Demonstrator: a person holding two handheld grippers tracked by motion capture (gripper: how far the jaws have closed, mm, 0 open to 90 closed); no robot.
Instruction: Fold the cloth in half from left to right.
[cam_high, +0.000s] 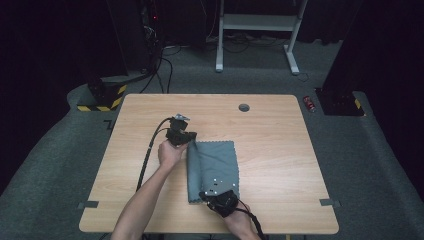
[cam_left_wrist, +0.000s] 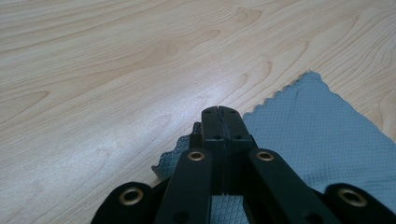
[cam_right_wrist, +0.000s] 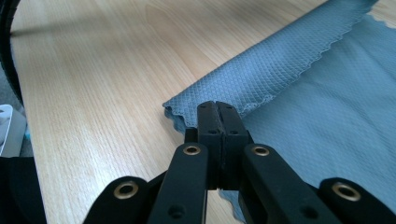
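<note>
High view: blue-grey cloth (cam_high: 215, 167) lies near centre of wooden table (cam_high: 280, 150), slightly toward the person's side. Its left strip is turned over onto the rest, so a fold is in hand. Left gripper (cam_high: 189, 142) sits at the far left corner of the cloth, right gripper (cam_high: 212, 196) at the near left corner; one per corner, prob. so the folded edge travels level and stays straight. Both forearms enter from the bottom edge. Cables trail off each tool.

Left gripper view: jaws pressed together, tips meeting w/ no gap. Cloth (cam_left_wrist: 322, 135) edge bunches under and just beside the tips; a pinch on the cloth corner looks likely, though the nipped layer itself is hidden by the jaws. Scalloped hem runs off to the right, bare table (cam_left_wrist: 116, 74) beyond.

Right gripper view: jaws likewise closed tight. Doubled cloth (cam_right_wrist: 280, 70) corner meets the tips, upper layer lying over the lower w/ hems nearly aligned. Judged: fold approx. part done, corners need laying down before release
</note>
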